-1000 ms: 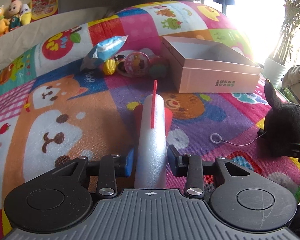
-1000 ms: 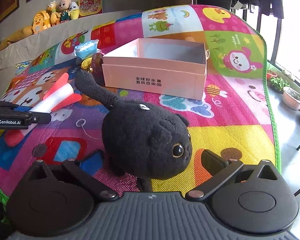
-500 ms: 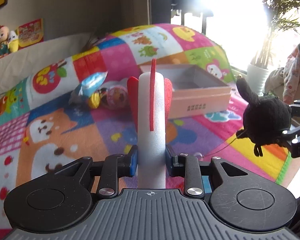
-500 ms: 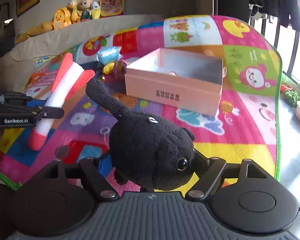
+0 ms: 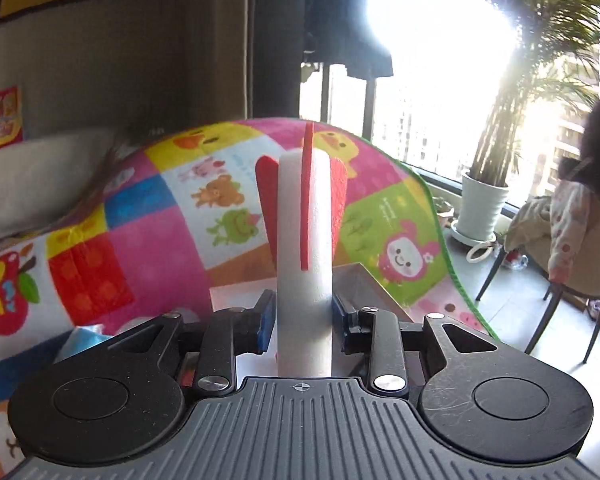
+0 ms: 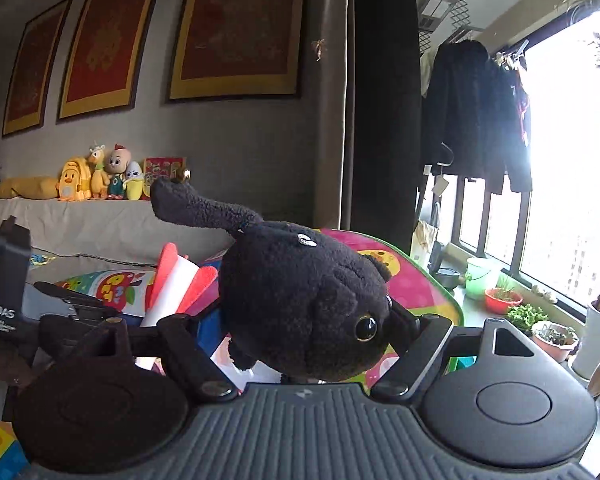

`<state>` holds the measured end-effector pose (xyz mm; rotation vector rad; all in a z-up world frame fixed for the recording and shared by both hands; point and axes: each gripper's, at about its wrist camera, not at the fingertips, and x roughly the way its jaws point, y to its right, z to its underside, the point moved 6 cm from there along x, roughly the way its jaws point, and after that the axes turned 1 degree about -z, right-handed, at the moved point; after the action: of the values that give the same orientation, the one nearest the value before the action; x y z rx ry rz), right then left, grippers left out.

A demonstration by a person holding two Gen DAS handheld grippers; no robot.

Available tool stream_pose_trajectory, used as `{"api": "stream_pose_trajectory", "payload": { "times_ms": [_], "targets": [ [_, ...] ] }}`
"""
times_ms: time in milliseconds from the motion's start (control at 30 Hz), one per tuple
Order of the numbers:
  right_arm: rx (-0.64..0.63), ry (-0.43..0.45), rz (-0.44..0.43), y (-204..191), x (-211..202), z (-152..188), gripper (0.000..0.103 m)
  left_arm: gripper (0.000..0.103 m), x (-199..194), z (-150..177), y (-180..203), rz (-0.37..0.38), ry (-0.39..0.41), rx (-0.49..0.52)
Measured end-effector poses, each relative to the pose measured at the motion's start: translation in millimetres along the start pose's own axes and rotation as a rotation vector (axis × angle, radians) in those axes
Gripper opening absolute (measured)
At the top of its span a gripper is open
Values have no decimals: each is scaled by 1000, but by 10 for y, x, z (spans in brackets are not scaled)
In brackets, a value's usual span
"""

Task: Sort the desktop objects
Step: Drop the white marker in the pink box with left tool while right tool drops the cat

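Left gripper [image 5: 304, 320] grips the foam rocket [image 5: 304, 240], jaws easing open slightly w/ pads on it. Right gripper [image 6: 300, 332] clamps the black plush [image 6: 300, 300]. Both are lifted, not yet in the pink box [image 5: 356, 284]; other toys probably remain.

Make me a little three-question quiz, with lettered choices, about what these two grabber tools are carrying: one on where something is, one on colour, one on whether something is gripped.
1. Where does the foam rocket sit in the left wrist view?
A. Flat on the mat
B. Between the left gripper's fingers, pointing away from the camera
C. Inside a drawer

2. What colour are the rocket's fins?
A. Red
B. Green
C. Black

3. What is the state of the black plush toy?
A. Lying loose on the floor
B. Hanging from a hook
C. Clamped in the right gripper

Answers:
1 B, the white body runs out between the left gripper fingers, over the play mat.
2 A, the fins stand red against the white foam.
3 C, the right gripper fingers press the plush on both sides, and it is clear of the mat.
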<state>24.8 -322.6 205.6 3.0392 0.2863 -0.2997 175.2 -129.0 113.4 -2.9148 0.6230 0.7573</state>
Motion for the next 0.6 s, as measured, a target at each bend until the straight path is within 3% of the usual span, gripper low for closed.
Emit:
{"api": "stream_pose_trajectory", "payload": {
  "times_ms": [33,100,167,233,467,600],
  "targets": [
    [-2,-4,6,19,51,-2,79,49,135,3,-44,3,-21,-17],
    [1,-15,14,49,170,6,79,59,252,59,-136,8,-31,-40],
    [13,-30,5,60,280,18,79,79,214,179,-206,15,-19,-37],
    [19,-41,-9,54,379,21,79,87,108,347,-280,-6,-3,-27],
    [89,-98,-105,-60,985,17,79,95,-286,951,-471,-30,-20,-28],
    [104,-168,-87,-176,1437,174,83,96,-416,1187,-618,-66,-31,-30]
  ]
}}
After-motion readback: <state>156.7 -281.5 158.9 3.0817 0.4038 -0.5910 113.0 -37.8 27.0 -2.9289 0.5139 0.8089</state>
